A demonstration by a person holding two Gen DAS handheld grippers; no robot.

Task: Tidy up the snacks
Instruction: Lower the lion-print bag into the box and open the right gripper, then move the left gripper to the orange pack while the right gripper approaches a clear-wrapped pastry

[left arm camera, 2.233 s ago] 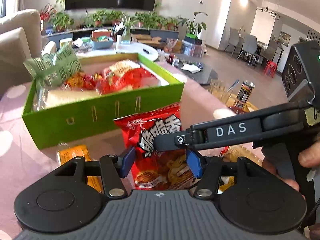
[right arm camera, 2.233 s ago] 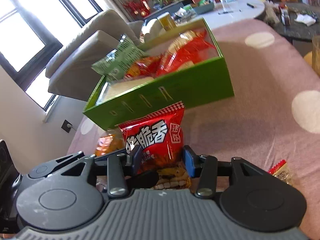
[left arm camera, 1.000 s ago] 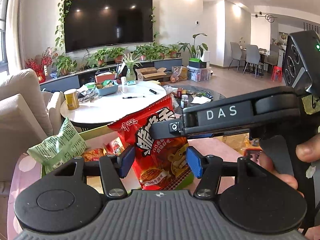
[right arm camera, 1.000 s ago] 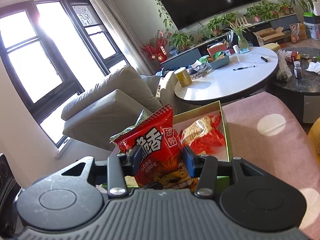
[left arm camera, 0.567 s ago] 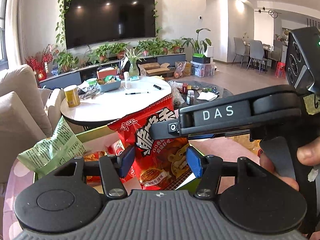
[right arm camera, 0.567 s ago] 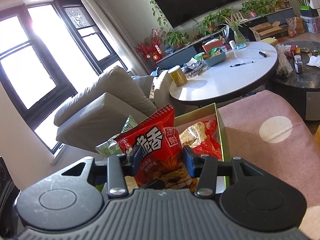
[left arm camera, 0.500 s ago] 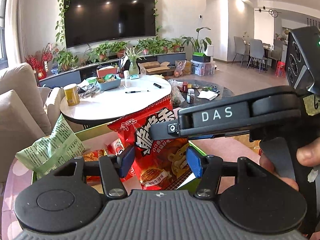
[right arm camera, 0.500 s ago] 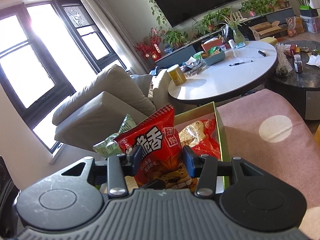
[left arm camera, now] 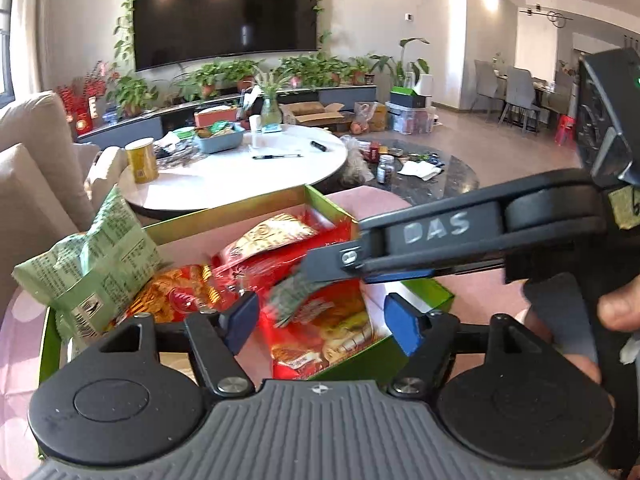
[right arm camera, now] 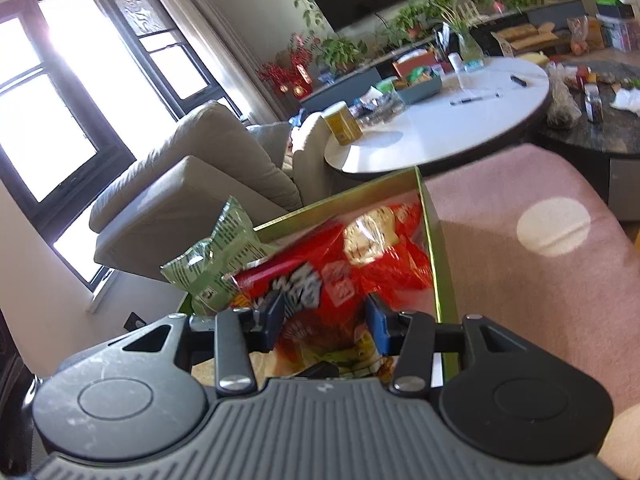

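A red snack bag (left arm camera: 320,320) tips forward and down into the green box (left arm camera: 224,216), blurred with motion. My left gripper (left arm camera: 322,320) straddles it with jaws opening, and gaps show between both blue pads and the bag. My right gripper (right arm camera: 324,316) is shut on the same red snack bag (right arm camera: 316,292), pads pressing its sides. In the left wrist view the right gripper's finger (left arm camera: 400,240) reaches in from the right across the bag's top. The green box (right arm camera: 434,248) also holds a green snack bag (left arm camera: 92,264), standing at its left end, and other red and orange packets.
The box sits on a pink cloth with white dots (right arm camera: 520,260). Beyond it are a round white table (left arm camera: 240,168) with a yellow can and pens, a beige sofa (left arm camera: 32,184) at left and a dark low table (left arm camera: 440,172). A person's hand (left arm camera: 616,312) grips the right handle.
Both grippers have come down over the box. The red bag, upright before, now leans forward into it. The left jaws have spread away from the bag; the right jaws still clamp it.
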